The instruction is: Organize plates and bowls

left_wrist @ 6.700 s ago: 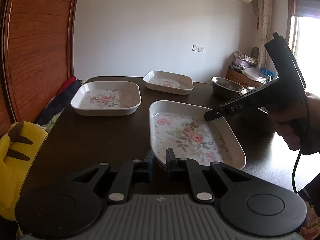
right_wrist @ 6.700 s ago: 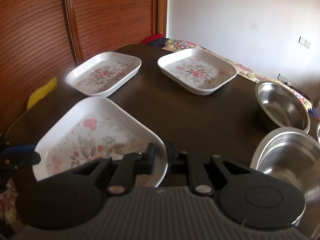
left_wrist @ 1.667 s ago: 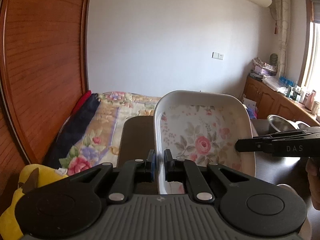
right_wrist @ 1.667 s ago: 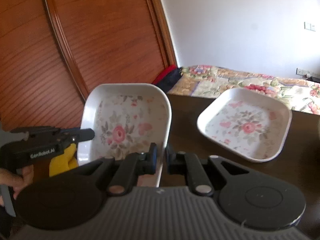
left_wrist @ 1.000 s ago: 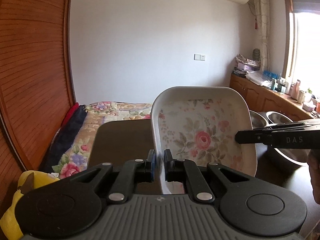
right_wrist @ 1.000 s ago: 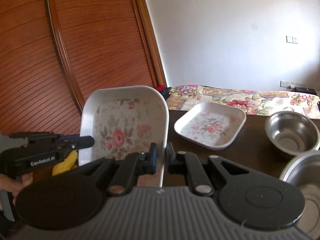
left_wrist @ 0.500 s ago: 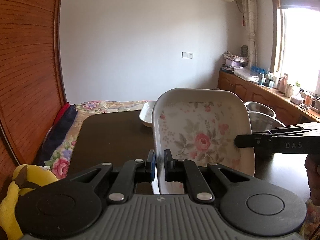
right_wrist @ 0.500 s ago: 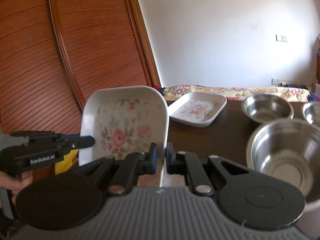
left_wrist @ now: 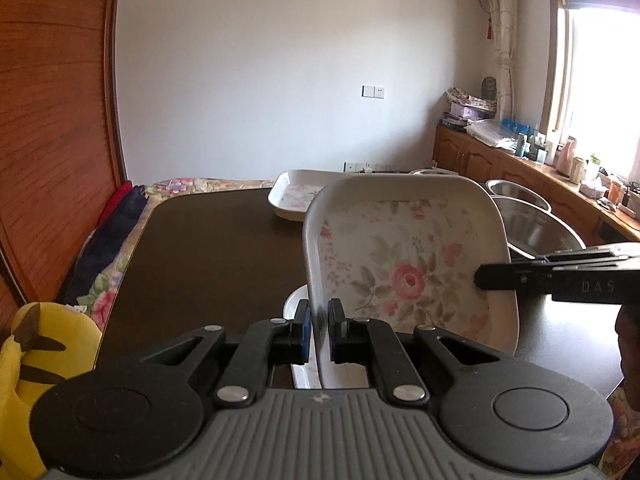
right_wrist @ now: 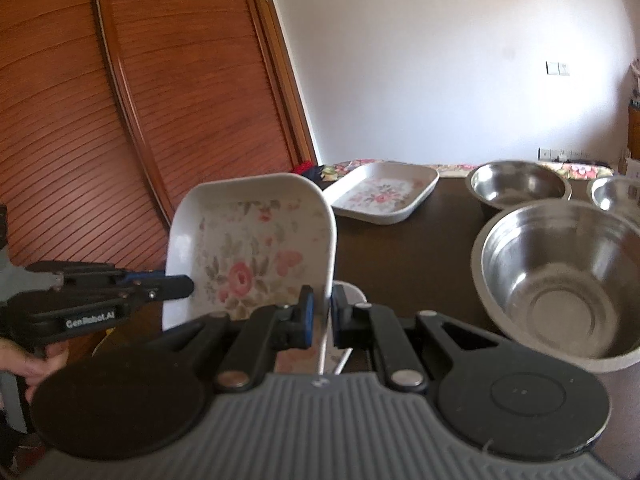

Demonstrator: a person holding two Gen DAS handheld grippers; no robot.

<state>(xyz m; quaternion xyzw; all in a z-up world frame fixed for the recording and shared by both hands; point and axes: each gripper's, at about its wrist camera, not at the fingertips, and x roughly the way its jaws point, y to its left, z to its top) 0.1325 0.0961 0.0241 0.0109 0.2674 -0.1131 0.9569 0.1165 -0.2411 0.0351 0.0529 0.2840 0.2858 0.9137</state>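
The left gripper (left_wrist: 319, 330) has its two black fingers pressed together on the near left rim of a white rectangular melamine plate with a pink rose print (left_wrist: 404, 268), and that rim runs straight up out of the narrow slot between the pads. From the fingers the plate rises tilted, its printed face turned toward the camera and spreading off to the right of them. At the plate's right edge the right gripper (left_wrist: 480, 276) reaches in sideways, its black fingertips laid against the rim.

In the right wrist view the right gripper (right_wrist: 320, 312) is likewise clamped on the same rose-print plate (right_wrist: 248, 248), here with the plate's right rim caught between the fingers and the printed face spreading to their left. The left gripper (right_wrist: 188, 286) comes in from the left with its tips at the plate's far rim.

Just below the held plate, right behind the fingertips, part of another white plate (left_wrist: 294, 304) lies flat on the dark brown wooden table (left_wrist: 208, 248). Beyond the fingers, a second flat rose-print plate (right_wrist: 382, 194) rests near the table's far edge. To the right of the right gripper's fingers sits a large stainless steel bowl (right_wrist: 560, 276), with two smaller steel bowls (right_wrist: 518, 184) behind it.
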